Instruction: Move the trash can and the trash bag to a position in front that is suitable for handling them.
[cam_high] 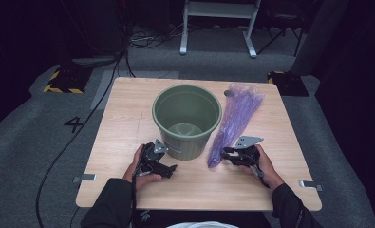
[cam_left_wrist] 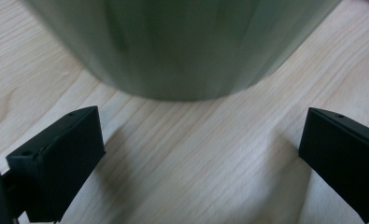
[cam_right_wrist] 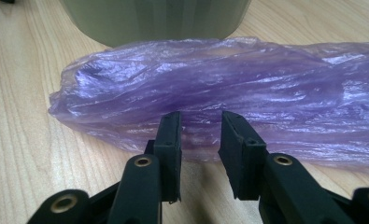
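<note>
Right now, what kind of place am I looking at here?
Most likely a lab or studio set up for recording: one small wooden table on grey carpet, dark curtains around it, cables across the floor, and black-and-yellow hazard-striped stand bases.

Left tool (cam_left_wrist: 201, 158) wide open; right tool (cam_right_wrist: 201, 140) narrowed, gap between jaws.

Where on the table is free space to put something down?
Bare wood lies left of the green bucket, and behind it to the far edge of the table. Crowded: the near middle, where both grippers work, and the right, where the purple bag lies.
</note>
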